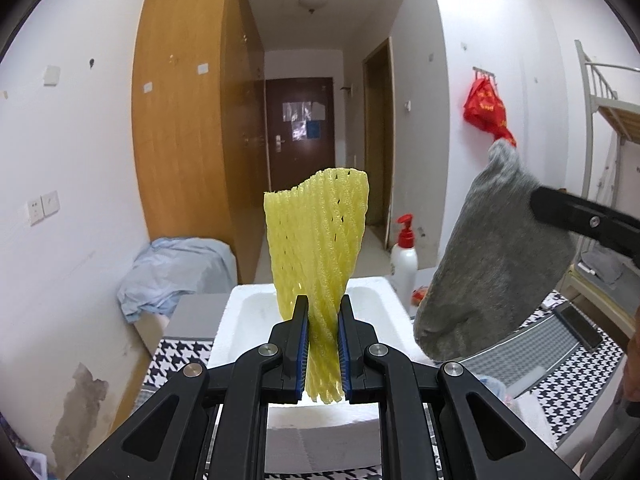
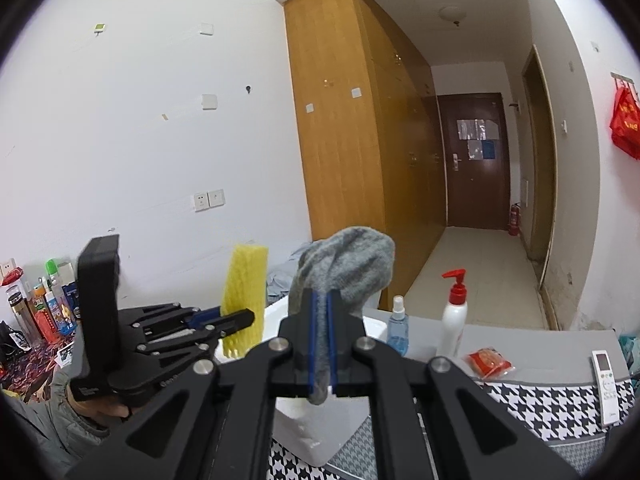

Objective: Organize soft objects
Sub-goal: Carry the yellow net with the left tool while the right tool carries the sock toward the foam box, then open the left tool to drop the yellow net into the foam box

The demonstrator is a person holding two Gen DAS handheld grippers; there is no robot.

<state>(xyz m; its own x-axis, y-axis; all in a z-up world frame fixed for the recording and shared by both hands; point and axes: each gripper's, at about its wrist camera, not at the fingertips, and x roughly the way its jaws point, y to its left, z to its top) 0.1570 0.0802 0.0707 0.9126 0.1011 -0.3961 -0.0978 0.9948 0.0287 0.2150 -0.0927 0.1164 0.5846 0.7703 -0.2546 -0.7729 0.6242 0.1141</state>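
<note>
- The left gripper (image 1: pixel 323 312) was clamped on a yellow foam net (image 1: pixel 320 232) standing upright between its pads.
- The right gripper (image 2: pixel 323 300) pinched a grey sock (image 2: pixel 348 264).
- Both hung above a white foam box (image 1: pixel 372 300).

A houndstooth-covered table (image 2: pixel 560 404) carries a white foam box (image 1: pixel 248 320) near its left end. Far right stand a pump bottle (image 2: pixel 452 320), spray bottle (image 2: pixel 398 328), red packet (image 2: pixel 489 362) and remote (image 2: pixel 606 380).

The left gripper (image 1: pixel 323 316) and right gripper (image 2: pixel 323 312) are showing black arms, silver screws and blue pads; a grey sleeve (image 2: pixel 60 432) is covering the person's arm.
</note>
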